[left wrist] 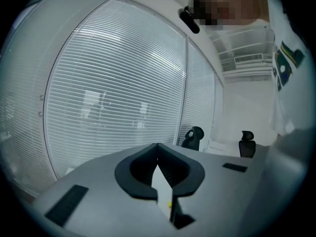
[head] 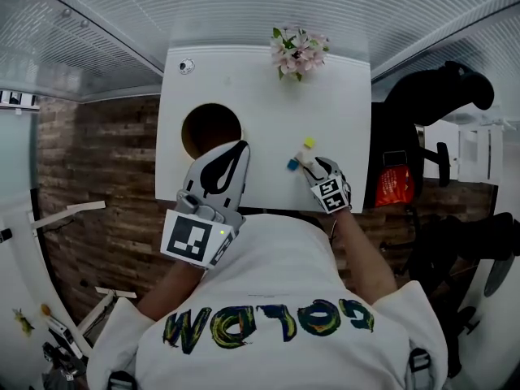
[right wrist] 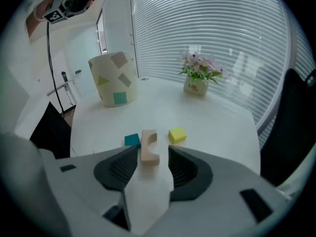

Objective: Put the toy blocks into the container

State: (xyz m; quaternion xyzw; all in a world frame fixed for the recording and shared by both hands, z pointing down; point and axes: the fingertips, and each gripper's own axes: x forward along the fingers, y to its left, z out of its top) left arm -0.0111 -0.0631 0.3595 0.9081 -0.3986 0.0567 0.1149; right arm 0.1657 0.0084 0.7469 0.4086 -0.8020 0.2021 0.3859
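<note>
Right gripper (right wrist: pixel 152 154): fingers released, either side of a wooden block (right wrist: pixel 148 146) on the bench (right wrist: pixel 222 127), with a blue block (right wrist: pixel 132 140) partly hidden behind it and a yellow block (right wrist: pixel 177 135) near. Left gripper (left wrist: pixel 158 163): fingers clenched, empty, and in the head view it covers part of the container (head: pixel 207 124) rim

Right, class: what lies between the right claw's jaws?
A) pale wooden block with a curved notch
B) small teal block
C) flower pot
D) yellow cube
A: the right gripper view shows the pale wooden block with a curved notch between the spread jaws of the right claw; the small teal block and yellow cube lie beyond.
</note>
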